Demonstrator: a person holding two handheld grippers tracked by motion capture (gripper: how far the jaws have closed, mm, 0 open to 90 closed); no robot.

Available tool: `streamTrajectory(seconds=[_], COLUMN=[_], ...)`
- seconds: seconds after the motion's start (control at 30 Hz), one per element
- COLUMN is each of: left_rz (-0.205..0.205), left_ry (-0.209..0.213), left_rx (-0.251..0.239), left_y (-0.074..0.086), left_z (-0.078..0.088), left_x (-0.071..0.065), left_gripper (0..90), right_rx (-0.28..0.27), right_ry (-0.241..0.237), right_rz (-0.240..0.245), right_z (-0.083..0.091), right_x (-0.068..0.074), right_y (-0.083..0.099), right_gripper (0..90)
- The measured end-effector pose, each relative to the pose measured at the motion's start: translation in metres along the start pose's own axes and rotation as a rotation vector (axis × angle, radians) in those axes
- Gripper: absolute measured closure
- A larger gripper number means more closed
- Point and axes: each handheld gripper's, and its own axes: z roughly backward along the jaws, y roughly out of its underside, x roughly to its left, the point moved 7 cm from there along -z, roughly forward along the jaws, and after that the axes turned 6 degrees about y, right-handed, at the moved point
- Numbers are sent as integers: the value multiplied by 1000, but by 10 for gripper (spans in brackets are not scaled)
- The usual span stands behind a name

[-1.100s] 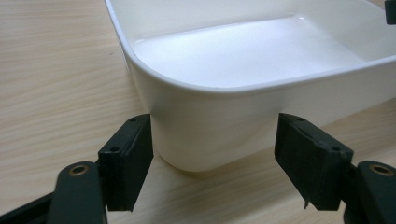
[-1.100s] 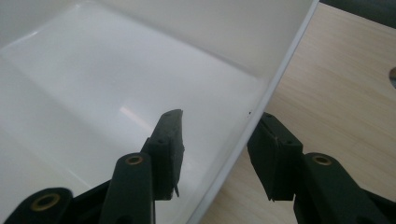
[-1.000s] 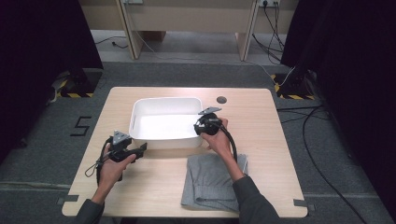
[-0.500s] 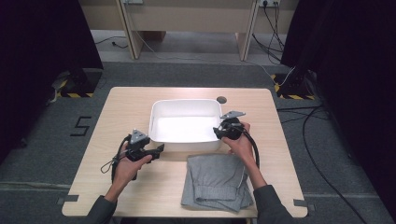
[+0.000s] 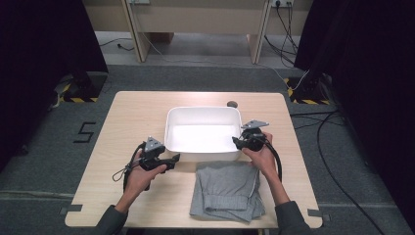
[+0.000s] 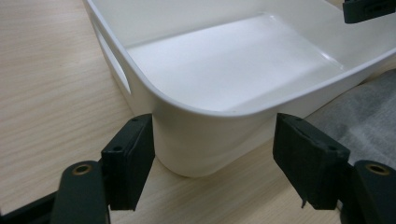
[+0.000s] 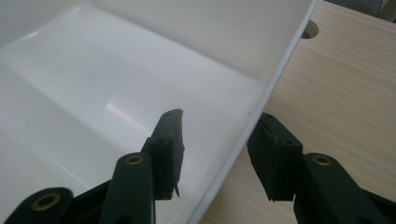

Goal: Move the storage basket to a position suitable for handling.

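A white plastic tub (image 5: pixel 203 121) stands empty at the middle of the wooden table (image 5: pixel 132 112). A folded grey cloth (image 5: pixel 227 188) lies flat just in front of it. My left gripper (image 5: pixel 174 159) points at the tub's near-left corner (image 6: pixel 196 149). Its jaws stand open on either side of that corner, with a gap at each pad. My right gripper (image 5: pixel 236 142) straddles the tub's right wall (image 7: pixel 261 98), one jaw inside and one outside. Its jaws (image 7: pixel 217 149) are narrower, and a small gap shows beside the inner pad (image 7: pixel 173 140).
A small round grommet (image 5: pixel 231 103) sits in the table behind the tub. Bare wood lies left of the tub and along the right edge (image 5: pixel 293 147). Cables (image 5: pixel 337 161) run over the grey floor at the right, and dark curtains flank the table.
The tub has slid to the right across the table, mostly in the first half second. Both grippers moved right with it, each keeping its place at the tub. The cloth has stayed put.
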Motion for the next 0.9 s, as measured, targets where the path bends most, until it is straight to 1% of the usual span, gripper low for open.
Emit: streamTrajectory(seconds=[0.07, 0.2, 0.23, 0.27, 0.3, 0.33, 0.37, 0.43, 0.47, 0.53, 0.6, 0.63, 0.67, 0.7, 0.73, 0.77, 0.8, 0.83, 0.9], left_rz=[-4, -8, 2, 2, 9, 27, 42, 52, 53, 53, 37, 29, 23, 13, -1, -12, -28, -36, -33], left_ry=[0, 8, 21, 21, 35, 52, 64, 80, 84, 102, 116, 122, 133, 145, 153, 154, 154, 157, 164], left_rx=[0, 0, 1, 1, 4, 9, 10, 13, 21, 30, 42, 46, 51, 56, 61, 65, 74, 76, 70], left_y=[0, 0, 2, 2, 3, 6, 8, 13, 17, 24, 32, 35, 39, 43, 48, 51, 54, 57, 61], left_z=[-1, -2, -2, -2, -1, 0, 2, 5, 7, 11, 15, 17, 19, 21, 23, 24, 26, 28, 31], left_x=[-1, -3, -4, -4, -5, -5, -6, -8, -10, -15, -24, -27, -32, -37, -43, -46, -49, -52, -56], left_gripper=[292, 293, 292, 280, 280, 270, 254, 244, 240, 236, 234, 233, 230, 226, 220, 217, 214, 207, 199], right_rx=[-1, -5, -9, -9, -16, -25, -39, -74, -95, -110, -148, -169, -179, -174, -155, -145, -146, -140, -117], right_ry=[-1, -2, 1, 1, 1, 6, 4, 7, 24, 78, 88, 79, 74, 73, 59, 44, 37, 29, 14], right_rz=[3, -13, -7, -7, -18, -31, -60, -87, -81, -69, -71, -81, -91, -98, -69, -47, -40, -39, -22], right_z=[1, 2, 3, 3, 4, 6, 11, 22, 28, 44, 56, 65, 69, 73, 76, 79, 81, 83, 84], right_x=[-2, -4, -6, -6, -6, -7, -7, -6, -7, -9, -7, -5, -3, 1, 4, 9, 11, 13, 17], right_y=[1, 3, 3, 3, 3, 3, 3, 3, 3, 8, 10, 13, 16, 20, 25, 31, 35, 40, 54], right_gripper=[557, 546, 532, 532, 463, 411, 370, 325, 308, 273, 275, 278, 277, 269, 255, 252, 252, 248, 239])
